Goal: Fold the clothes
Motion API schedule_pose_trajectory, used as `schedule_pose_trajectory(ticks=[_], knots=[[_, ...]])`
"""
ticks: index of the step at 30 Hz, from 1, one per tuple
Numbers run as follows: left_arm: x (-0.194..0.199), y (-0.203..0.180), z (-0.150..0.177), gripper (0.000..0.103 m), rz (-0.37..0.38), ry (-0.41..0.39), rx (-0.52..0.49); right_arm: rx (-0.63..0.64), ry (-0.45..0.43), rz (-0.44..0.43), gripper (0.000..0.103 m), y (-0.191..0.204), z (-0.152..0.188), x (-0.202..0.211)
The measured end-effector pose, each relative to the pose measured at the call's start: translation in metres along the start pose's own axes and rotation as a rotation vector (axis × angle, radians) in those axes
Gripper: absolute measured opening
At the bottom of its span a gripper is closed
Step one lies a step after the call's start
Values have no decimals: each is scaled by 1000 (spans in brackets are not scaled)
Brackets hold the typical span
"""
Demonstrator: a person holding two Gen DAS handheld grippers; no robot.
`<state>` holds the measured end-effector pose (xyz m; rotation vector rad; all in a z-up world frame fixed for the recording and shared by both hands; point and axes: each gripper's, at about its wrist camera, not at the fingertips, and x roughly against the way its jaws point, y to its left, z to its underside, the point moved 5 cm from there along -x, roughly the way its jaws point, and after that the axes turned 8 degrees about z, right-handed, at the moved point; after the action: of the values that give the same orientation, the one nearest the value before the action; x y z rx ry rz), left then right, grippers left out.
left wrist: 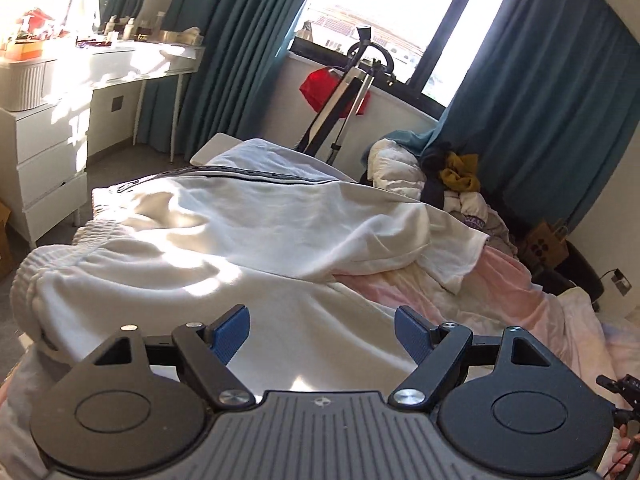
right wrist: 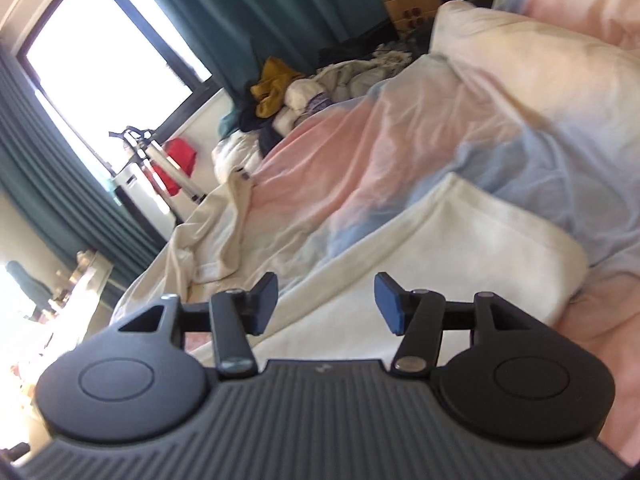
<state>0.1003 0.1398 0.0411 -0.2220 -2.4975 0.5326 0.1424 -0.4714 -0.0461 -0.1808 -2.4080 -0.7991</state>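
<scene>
The white trousers (left wrist: 248, 240) lie spread on the bed (left wrist: 532, 304), with their long axis running from the ribbed waistband at the bed's near left edge away toward the far edge by the window. The left tool (left wrist: 322, 334) hangs just above the cloth near the waistband, set wide and holding nothing. The right tool (right wrist: 326, 304) is also wide and empty over a white leg part, so the left one seems nearer to the waistband end.
</scene>
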Motion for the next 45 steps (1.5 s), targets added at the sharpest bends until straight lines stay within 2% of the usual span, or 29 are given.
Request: schedule_pose_trajectory(ticks=[4, 8, 10, 12, 14, 20, 24, 27, 29, 33, 34, 37, 41, 45], knots=[[-69, -32, -2, 82, -34, 14, -83, 70, 57, -62, 59, 59, 10, -42], [-150, -44, -4, 82, -61, -2, -210, 122, 103, -137, 59, 112, 17, -94], [-191, -39, 0, 82, -68, 5, -258, 133, 113, -159, 59, 133, 17, -126], [-238, -20, 8, 79, -92, 60, -252, 141, 123, -179, 59, 153, 17, -159], [-266, -1, 15, 76, -115, 80, -242, 162, 129, -177, 59, 169, 16, -193], [-303, 24, 17, 76, -161, 54, -273, 221, 140, -142, 59, 201, 17, -286], [-311, 30, 14, 75, -147, 42, -258, 237, 116, -121, 56, 211, 17, -319], [-316, 30, 14, 74, -141, 39, -269, 245, 88, -103, 46, 214, 16, -325], [-318, 30, 14, 66, -143, 44, -295, 252, 68, -88, 15, 215, 16, -328], [-315, 32, 11, 44, -127, 64, -344, 216, 25, -78, 11, 214, 4, -310], [-313, 33, 9, 34, -121, 67, -343, 210, 10, -79, 11, 215, 0, -302], [-308, 40, 3, 18, -96, 76, -308, 203, -40, -75, 10, 215, -18, -272], [-290, 38, -7, 13, -53, 66, -283, 192, -108, -34, 10, 202, -62, -229], [-274, 36, -16, 12, -14, 55, -280, 182, -163, 67, 10, 167, -111, -199]])
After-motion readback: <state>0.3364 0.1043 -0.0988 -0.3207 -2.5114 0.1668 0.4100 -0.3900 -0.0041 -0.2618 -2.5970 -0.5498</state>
